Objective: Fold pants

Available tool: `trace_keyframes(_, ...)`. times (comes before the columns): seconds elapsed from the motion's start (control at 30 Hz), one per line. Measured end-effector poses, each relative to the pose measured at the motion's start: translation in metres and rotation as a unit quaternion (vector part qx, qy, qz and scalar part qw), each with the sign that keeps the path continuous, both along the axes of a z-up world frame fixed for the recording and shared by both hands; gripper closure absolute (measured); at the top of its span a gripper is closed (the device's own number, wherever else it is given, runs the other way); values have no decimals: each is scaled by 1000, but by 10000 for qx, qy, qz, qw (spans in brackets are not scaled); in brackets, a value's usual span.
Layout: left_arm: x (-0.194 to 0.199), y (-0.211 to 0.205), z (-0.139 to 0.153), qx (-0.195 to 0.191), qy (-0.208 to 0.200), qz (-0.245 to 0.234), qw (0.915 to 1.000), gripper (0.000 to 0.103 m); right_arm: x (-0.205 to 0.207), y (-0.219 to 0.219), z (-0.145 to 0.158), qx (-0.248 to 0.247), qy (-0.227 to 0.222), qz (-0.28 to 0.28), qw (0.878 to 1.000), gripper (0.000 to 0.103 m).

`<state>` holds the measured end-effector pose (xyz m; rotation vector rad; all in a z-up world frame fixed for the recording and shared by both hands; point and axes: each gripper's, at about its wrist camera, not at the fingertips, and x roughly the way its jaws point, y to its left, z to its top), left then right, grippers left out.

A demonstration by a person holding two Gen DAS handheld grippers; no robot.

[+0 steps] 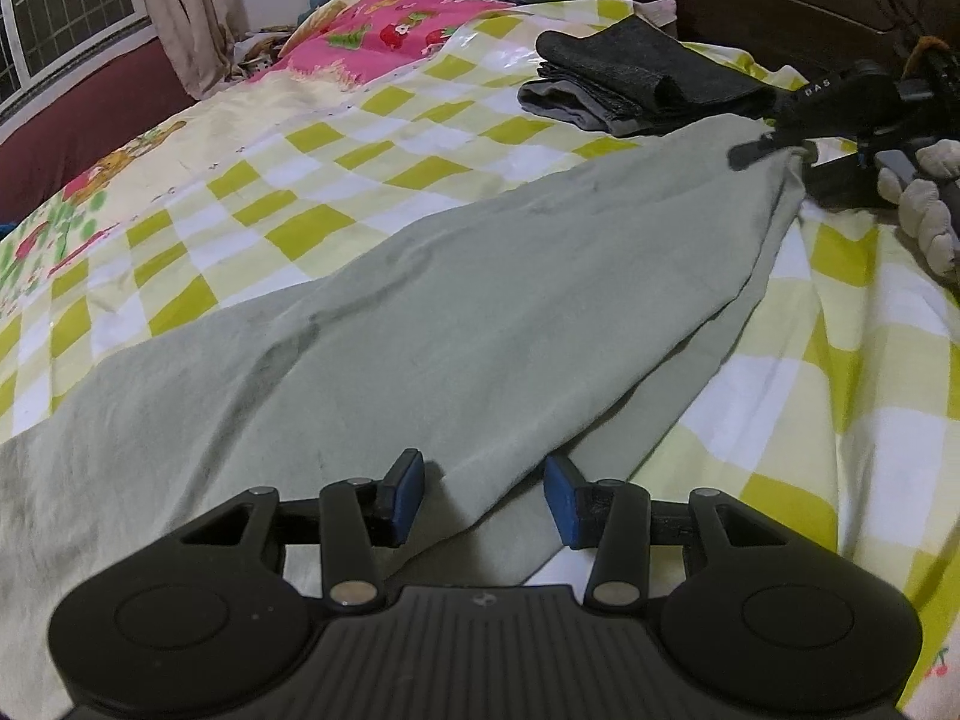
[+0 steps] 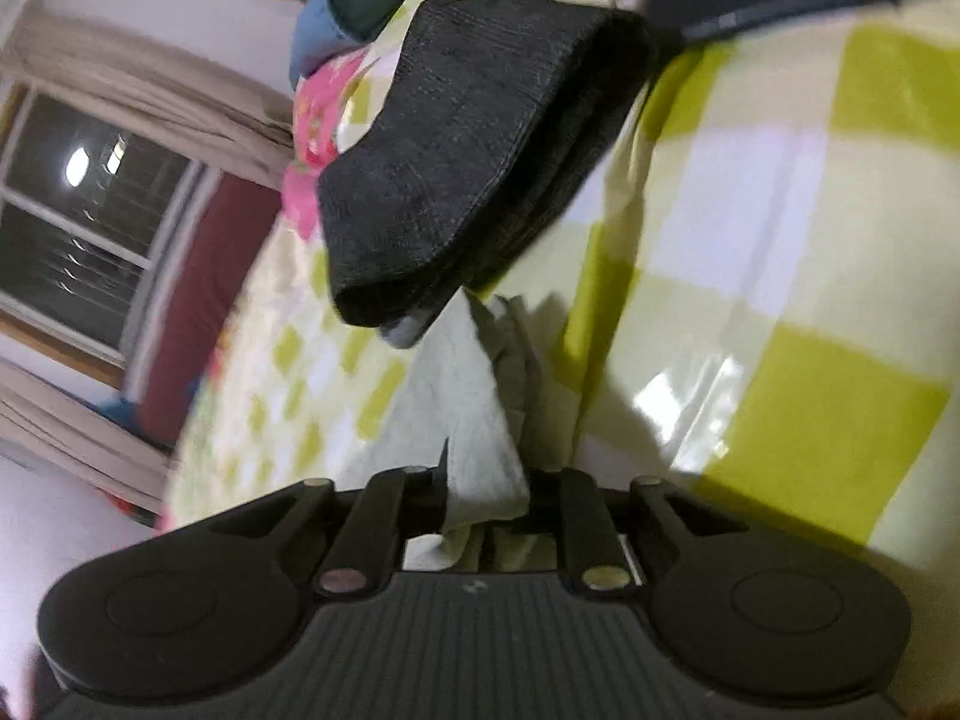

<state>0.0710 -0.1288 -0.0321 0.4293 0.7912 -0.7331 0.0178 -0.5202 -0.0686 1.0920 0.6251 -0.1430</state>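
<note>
Pale green pants spread on checked bedsheet. Left gripper apart, straddling a fold at 6 o'clock. Right gripper, lettered "DAS", clamped on pants' end at 2 o'clock.

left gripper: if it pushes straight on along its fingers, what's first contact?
Most likely the light green pants: a fold of them already lies between the open left gripper pads and spreads ahead across the checked bedsheet. The folded dark clothes sit well beyond, though depth is hard to judge.
</note>
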Motion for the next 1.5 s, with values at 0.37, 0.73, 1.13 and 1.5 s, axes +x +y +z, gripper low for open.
trace_keyframes(0.37,-4,3,0,46,-74,-27,10000,41,-5,10,45,-819,-240,68,9963,91)
trace_keyframes(0.73,0,6,-4,-24,58,57,10000,36,11,6,24,-861,554,-80,9947,92)
trace_keyframes(1.13,-2,21,-7,-108,82,168,9998,34,8,7,33,-925,497,-216,9942,92)
trace_keyframes(1.5,-7,71,10,-418,-70,644,9970,33,6,12,46,-1112,600,-386,9912,92)
